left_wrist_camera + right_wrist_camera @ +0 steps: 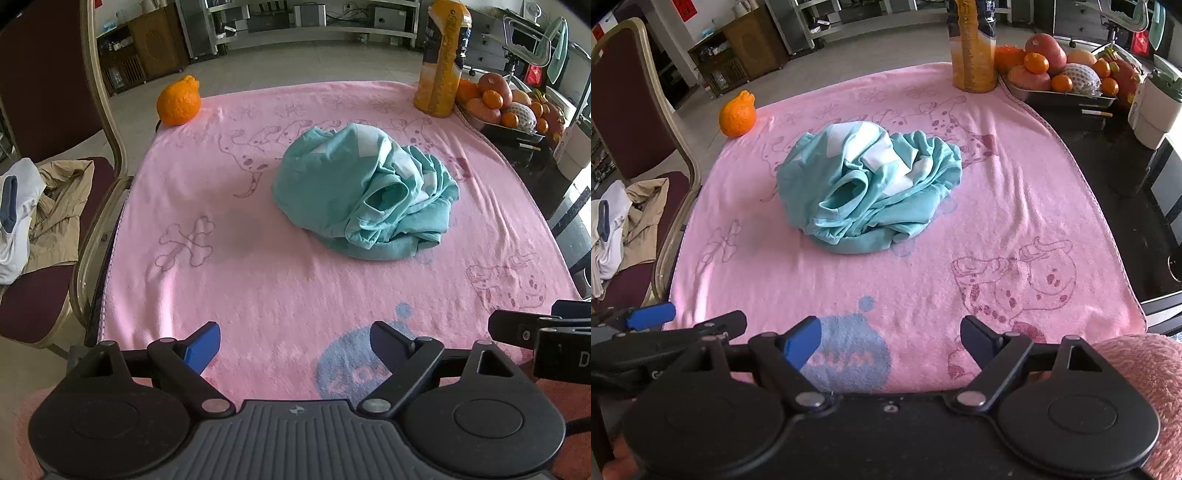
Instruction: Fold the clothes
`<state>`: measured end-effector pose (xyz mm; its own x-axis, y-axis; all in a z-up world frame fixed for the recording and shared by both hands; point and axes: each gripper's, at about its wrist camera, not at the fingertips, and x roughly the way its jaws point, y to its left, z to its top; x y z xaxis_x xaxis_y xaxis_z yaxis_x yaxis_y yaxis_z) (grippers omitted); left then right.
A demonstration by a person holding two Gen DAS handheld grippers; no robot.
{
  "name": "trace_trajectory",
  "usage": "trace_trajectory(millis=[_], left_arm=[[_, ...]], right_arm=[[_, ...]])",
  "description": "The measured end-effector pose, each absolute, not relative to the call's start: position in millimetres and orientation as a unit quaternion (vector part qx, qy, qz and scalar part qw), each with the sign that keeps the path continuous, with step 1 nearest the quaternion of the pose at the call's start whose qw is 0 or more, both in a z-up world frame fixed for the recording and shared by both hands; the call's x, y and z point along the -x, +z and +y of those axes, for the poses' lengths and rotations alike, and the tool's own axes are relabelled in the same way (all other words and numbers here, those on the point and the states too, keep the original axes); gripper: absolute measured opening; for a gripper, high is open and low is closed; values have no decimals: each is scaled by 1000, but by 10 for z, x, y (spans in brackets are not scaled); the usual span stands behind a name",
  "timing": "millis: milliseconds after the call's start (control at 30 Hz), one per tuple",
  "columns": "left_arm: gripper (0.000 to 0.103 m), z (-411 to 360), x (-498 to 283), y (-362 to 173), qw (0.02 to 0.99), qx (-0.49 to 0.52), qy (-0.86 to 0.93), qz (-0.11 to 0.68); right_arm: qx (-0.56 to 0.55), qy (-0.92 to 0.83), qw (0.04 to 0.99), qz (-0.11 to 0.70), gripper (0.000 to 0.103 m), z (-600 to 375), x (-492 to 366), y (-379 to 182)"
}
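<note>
A crumpled teal shirt (365, 192) sits in a heap at the centre of the frame on the pink towel (258, 288). The left gripper (295, 345) and the right gripper (890, 339) hang at the bottom edge, jaws wide apart, holding nothing. An orange (178, 101) rests upper left.

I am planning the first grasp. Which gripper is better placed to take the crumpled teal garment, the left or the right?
Probably the right gripper: the teal garment lies nearly straight ahead of it, while it sits off to the right of the left gripper. Both are open, empty, and short of it.
</note>
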<state>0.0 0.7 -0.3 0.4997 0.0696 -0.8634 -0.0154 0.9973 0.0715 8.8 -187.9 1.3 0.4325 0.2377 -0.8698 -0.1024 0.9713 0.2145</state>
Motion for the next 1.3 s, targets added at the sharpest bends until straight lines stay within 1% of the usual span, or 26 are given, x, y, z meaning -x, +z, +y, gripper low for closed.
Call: trace_trajectory(millis=[1300], left_arm=[[89,19,-27,-25,861,-30,27,506]], right_arm=[[-72,109,840,527,86,-1892,-98,-1]])
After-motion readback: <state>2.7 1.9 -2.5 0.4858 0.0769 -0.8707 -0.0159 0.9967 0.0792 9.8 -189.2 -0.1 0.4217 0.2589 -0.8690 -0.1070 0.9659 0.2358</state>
